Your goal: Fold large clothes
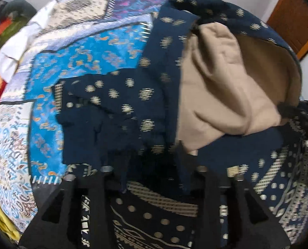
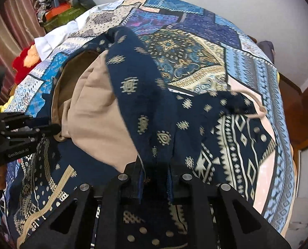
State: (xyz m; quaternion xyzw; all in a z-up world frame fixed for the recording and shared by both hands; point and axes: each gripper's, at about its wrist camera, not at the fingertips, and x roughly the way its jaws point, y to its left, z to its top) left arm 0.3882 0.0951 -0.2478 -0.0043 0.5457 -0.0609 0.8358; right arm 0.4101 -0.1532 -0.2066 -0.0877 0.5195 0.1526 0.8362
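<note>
The navy printed garment [image 2: 145,112] with its tan lining [image 2: 95,112] lies bunched on the patchwork bedspread [image 2: 257,62]. The right gripper [image 2: 155,166] pinches a navy fold between its fingers; the left gripper [image 1: 152,166] seems pressed on cloth too, though blur and dark fabric make that uncertain. Judging from the slack, the thin fold could slip free if pulled sideways, and the loose lining could bunch inside the fold, leaving it lumpy. A dangling tan drawstring [image 2: 257,108] may snag. The garment's full outline, sleeves and hem are buried under its own folds, and the near edge is cut off by the gripper bodies.
</note>
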